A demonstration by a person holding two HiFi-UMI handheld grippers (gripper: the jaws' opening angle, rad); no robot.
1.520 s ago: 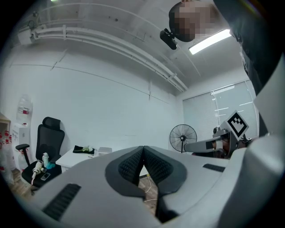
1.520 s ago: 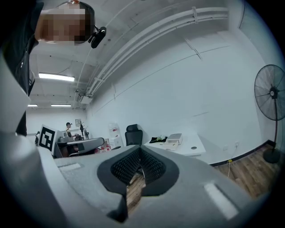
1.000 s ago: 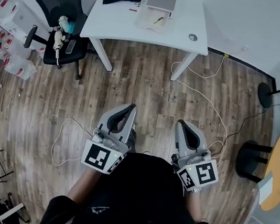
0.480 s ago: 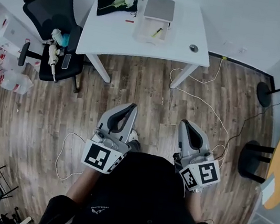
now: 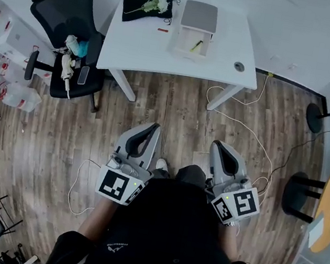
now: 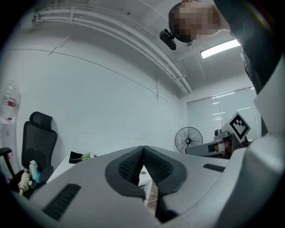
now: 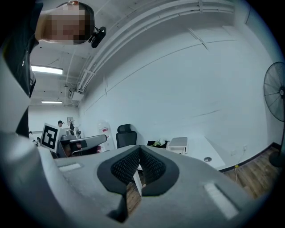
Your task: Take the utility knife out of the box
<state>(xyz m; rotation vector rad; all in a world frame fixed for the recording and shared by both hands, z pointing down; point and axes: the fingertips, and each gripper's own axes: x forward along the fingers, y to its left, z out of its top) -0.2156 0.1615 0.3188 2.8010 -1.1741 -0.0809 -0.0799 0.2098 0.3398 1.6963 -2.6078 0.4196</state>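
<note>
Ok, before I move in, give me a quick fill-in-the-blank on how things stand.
The left gripper and the right gripper both have their jaws ____.
The utility knife lies ____ the open box on the white table.
In the head view, the black office chair stands at the table's ____ end.
Missing words: shut; inside; left.

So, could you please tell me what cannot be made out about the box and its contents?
Head view: the yellow item in the box is too small to identify.
Right gripper view: the box's own wall hides its inside.
Left gripper view: the left gripper's body seems to cover the box.
</note>
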